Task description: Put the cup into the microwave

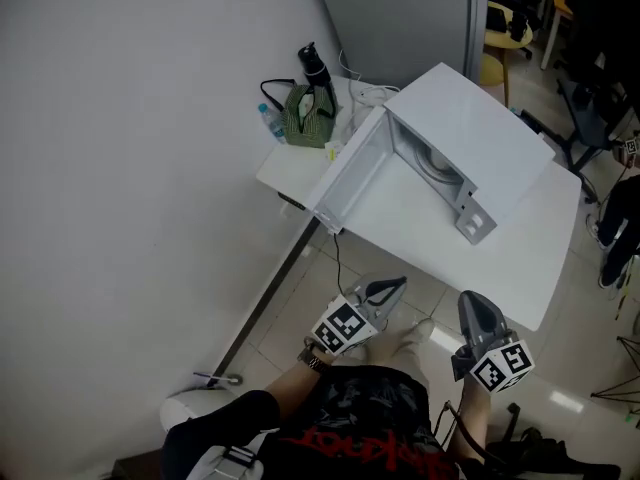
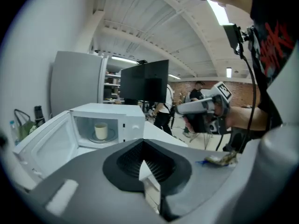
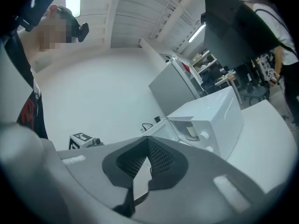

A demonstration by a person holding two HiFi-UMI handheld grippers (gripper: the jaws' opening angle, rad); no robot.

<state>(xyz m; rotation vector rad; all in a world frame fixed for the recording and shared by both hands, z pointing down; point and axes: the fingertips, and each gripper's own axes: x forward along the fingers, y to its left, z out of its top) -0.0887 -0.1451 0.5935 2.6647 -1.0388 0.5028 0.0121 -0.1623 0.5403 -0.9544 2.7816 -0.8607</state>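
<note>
The white microwave [image 1: 470,138] stands on a white table [image 1: 540,258] with its door [image 1: 350,173] swung open. A pale cup [image 2: 100,130] stands upright on the turntable inside, and it also shows as the cup [image 3: 191,130] in the right gripper view. In the head view the cavity's wall hides it. My left gripper [image 1: 398,284] is shut and empty, held off the table's near edge. My right gripper [image 1: 470,296] hangs beside it, also shut with nothing in it. Both are well short of the microwave.
A green bag [image 1: 305,116], a black bottle [image 1: 315,66] and a small plastic bottle [image 1: 270,120] stand on the table's far left end by the wall. A dark monitor [image 2: 145,82] rises behind the microwave. Chairs and people are further back.
</note>
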